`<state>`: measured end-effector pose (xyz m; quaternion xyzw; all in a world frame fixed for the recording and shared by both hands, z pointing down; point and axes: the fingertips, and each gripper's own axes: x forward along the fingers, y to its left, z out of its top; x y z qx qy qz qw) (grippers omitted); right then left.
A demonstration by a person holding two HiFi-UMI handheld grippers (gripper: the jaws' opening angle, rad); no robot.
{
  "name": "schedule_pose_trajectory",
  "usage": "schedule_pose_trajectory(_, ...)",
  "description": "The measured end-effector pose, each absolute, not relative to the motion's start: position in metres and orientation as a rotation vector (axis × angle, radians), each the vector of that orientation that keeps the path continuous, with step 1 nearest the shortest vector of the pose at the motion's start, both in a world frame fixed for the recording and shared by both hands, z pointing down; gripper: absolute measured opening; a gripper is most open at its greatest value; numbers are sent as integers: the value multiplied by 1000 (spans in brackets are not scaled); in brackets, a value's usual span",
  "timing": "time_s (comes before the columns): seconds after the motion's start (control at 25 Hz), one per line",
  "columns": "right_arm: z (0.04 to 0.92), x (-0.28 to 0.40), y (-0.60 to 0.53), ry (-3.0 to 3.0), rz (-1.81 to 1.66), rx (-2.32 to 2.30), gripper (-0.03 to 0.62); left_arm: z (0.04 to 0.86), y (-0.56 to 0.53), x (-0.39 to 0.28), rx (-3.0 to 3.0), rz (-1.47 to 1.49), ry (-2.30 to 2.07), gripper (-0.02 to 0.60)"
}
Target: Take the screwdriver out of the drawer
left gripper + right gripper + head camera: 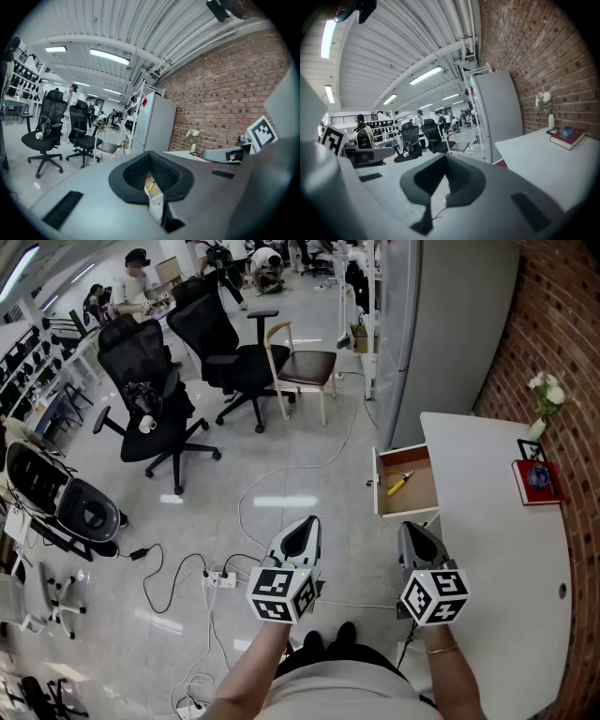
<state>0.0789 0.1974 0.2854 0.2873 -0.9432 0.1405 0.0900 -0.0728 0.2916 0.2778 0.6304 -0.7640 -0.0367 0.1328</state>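
Left gripper (302,525) and right gripper (413,530): fingers together on both; screwdriver (400,483) (yellow handle) lies in open drawer (423,495)

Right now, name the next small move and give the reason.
Probably open the right gripper and ease it forward toward the open drawer: the yellow screwdriver lies inside, untouched, and the right gripper, jaws together, hangs nearer it than the left gripper.

Drawer (423,489) open, top unobstructed; bare floor (328,495) before it; table (497,540) edge flanks right.
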Motion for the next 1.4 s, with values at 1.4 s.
schedule_pose_trajectory(1.4,311,28,102,-2722,330,950,2,327,172,-129,1808,-74,-2133,157)
